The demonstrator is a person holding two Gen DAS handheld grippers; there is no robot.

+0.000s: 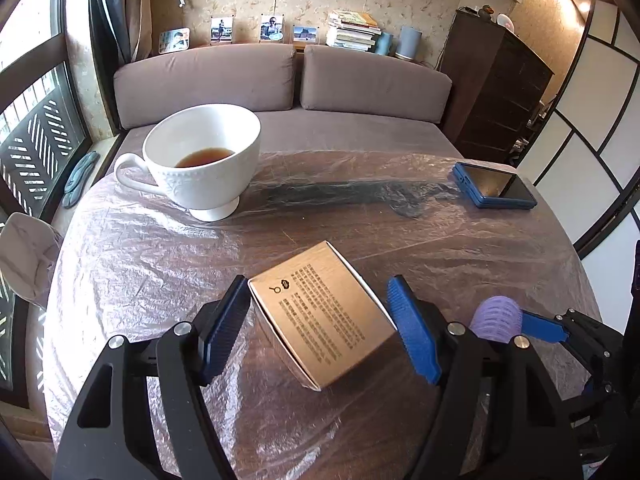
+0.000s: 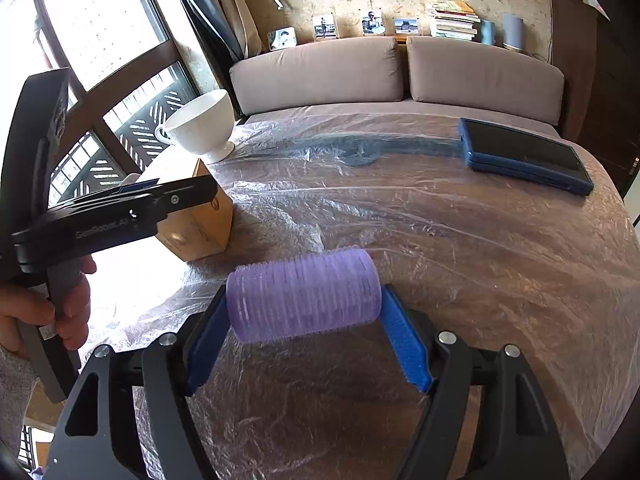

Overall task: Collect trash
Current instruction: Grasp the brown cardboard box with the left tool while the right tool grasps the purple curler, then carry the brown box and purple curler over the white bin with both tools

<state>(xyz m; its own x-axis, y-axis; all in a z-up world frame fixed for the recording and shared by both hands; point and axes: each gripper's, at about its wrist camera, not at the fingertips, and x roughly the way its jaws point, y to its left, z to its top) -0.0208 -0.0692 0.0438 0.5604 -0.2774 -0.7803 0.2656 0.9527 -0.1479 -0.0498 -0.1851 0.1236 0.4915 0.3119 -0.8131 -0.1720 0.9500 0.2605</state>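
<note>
A brown cardboard box with printed text hangs tilted just above the table, pinched between the blue pads of my left gripper. The right wrist view shows the same box under the black left gripper, which a hand holds. My right gripper is shut on a purple hair roller, held lengthwise across its pads above the table. That roller and one blue finger also show at the right edge of the left wrist view.
The round table is covered in wrinkled clear film. A white cup with tea stands at the back left, a blue-cased phone at the back right. A grey sofa lies behind and a white crumpled thing off the table's left edge.
</note>
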